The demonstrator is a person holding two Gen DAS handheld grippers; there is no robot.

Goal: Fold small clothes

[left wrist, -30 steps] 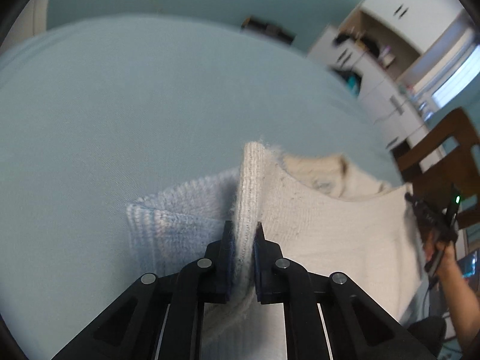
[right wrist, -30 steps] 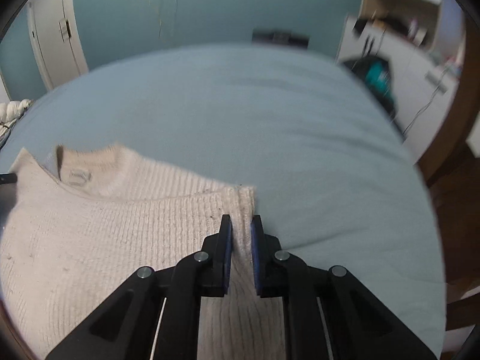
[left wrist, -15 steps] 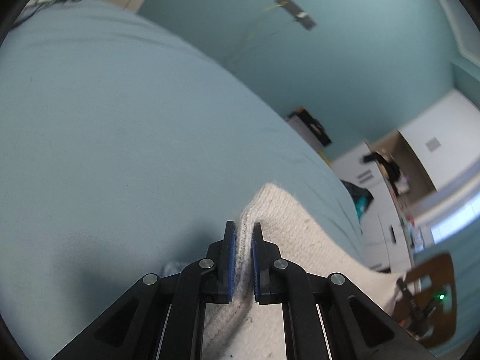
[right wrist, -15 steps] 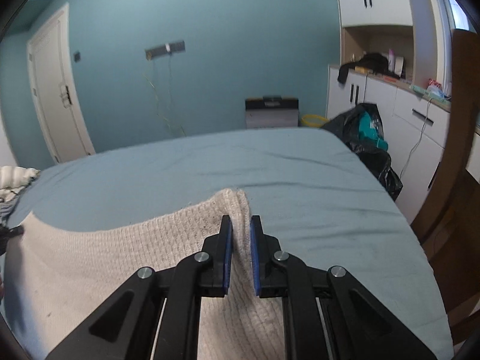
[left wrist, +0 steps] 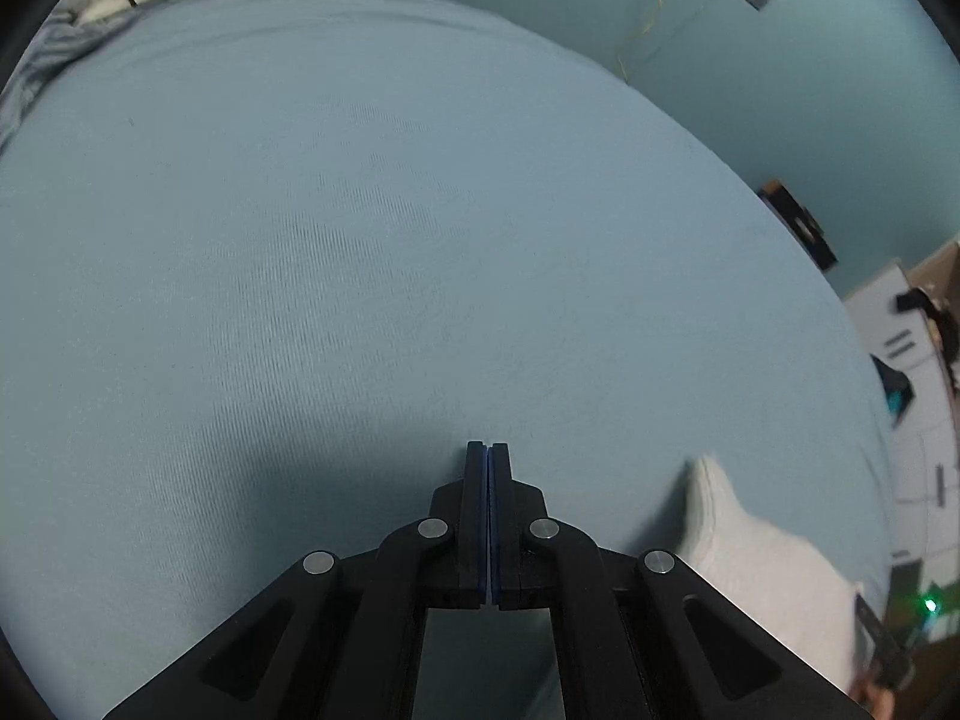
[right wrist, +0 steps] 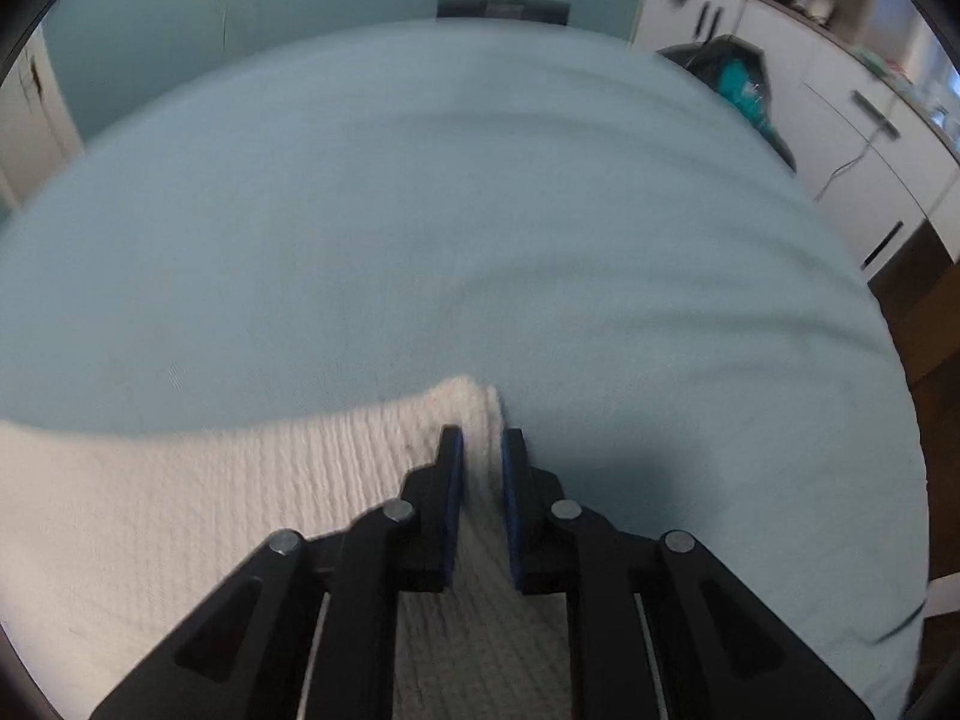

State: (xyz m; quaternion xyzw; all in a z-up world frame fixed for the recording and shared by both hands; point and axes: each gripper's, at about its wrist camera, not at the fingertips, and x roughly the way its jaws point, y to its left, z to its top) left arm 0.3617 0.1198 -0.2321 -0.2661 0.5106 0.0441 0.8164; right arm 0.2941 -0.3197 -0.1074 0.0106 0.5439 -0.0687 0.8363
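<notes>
The sweater is cream knitted cloth, ribbed and slightly fuzzy, matt throughout. The bed under it wears a pale blue woven sheet, fine-grained and matt, softly creased beyond the sweater. The fingers of both tools are matt black plastic faced with blue pads, joined by dull silver metal pins. Beyond the bed, white cabinets look smooth.
</notes>
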